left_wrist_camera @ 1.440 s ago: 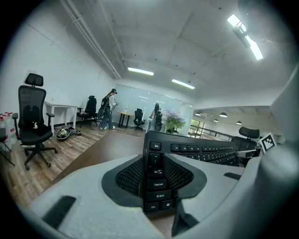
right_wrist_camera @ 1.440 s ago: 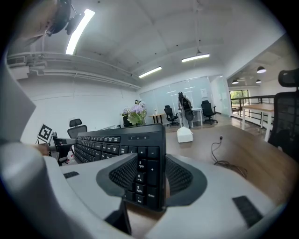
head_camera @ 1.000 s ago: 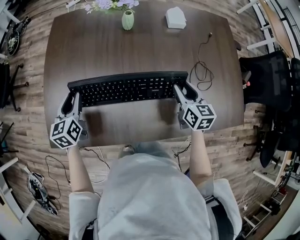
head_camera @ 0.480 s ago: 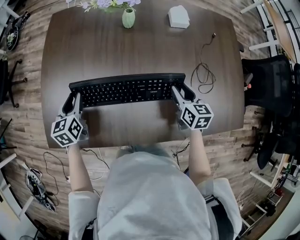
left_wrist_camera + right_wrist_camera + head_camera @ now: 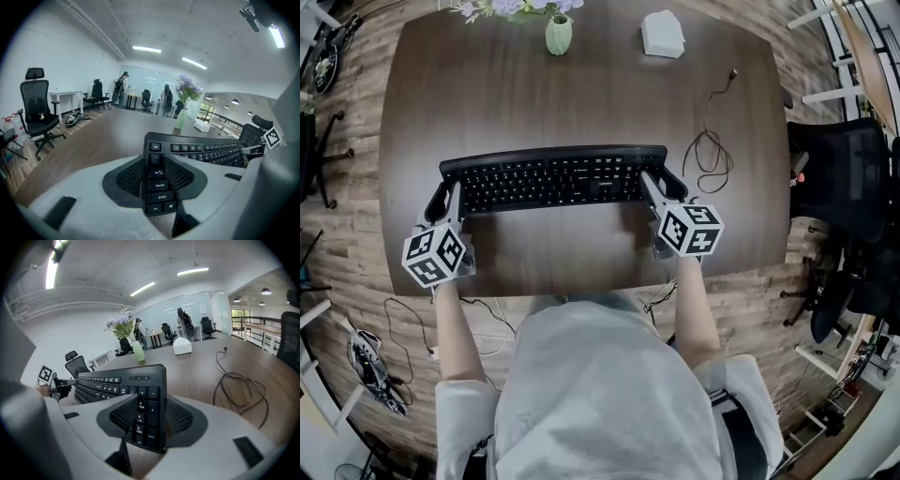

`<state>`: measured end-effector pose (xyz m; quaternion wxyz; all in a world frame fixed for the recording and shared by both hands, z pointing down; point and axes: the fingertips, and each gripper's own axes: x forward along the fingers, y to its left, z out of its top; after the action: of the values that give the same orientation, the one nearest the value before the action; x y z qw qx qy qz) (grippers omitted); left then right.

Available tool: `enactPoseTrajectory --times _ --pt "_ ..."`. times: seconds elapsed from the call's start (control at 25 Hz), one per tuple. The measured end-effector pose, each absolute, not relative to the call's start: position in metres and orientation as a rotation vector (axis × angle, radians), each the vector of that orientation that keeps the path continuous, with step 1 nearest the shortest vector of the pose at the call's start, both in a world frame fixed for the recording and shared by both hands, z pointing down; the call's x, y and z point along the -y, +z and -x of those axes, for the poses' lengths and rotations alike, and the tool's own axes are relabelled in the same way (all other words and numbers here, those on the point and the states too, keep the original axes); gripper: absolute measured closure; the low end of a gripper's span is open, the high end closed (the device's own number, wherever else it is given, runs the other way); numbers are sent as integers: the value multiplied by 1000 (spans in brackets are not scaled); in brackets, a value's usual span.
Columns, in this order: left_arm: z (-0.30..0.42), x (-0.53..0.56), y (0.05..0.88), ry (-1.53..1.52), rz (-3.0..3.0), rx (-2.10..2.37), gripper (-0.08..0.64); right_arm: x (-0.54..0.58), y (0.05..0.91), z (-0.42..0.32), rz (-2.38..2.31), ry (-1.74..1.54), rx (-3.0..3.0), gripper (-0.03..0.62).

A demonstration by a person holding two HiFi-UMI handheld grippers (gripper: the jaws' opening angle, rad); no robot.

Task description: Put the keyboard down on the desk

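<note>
Hardly anything has moved over the last second: the keyboard (image 5: 553, 178) and both tools sit almost where they were in the head view, and the grip is the same. The black keyboard lies lengthwise across the middle of the dark wooden surface (image 5: 581, 94), nearer the person's edge. The views do not settle whether its underside touches the wood. The left tool (image 5: 453, 192) has its jaws closed on the keyboard's left end, pinching the column of keys from Tab down to Ctrl. The right tool (image 5: 654, 183) has its jaws closed on the right end, over the number pad. A green vase of purple flowers (image 5: 558, 35) and a white box (image 5: 663, 34) stand well apart from the keyboard, along the far edge. A thin dark cable (image 5: 710, 150) lies looped just beyond the keyboard's right end, near the right tool but not touching it. A black office chair (image 5: 839, 178) stands on the floor off the right side.
</note>
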<state>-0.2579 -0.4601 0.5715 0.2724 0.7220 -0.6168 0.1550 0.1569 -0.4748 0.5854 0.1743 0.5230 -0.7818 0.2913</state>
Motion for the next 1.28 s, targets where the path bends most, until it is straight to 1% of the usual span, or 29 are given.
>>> enactPoseTrajectory --times 0.64,1.28 --pt "264 495 606 491 -1879 1665 428 508 621 -152 -1429 1027 2113 407" --pt "263 496 616 517 -1865 1677 428 510 632 -153 -1407 1101 2069 407"
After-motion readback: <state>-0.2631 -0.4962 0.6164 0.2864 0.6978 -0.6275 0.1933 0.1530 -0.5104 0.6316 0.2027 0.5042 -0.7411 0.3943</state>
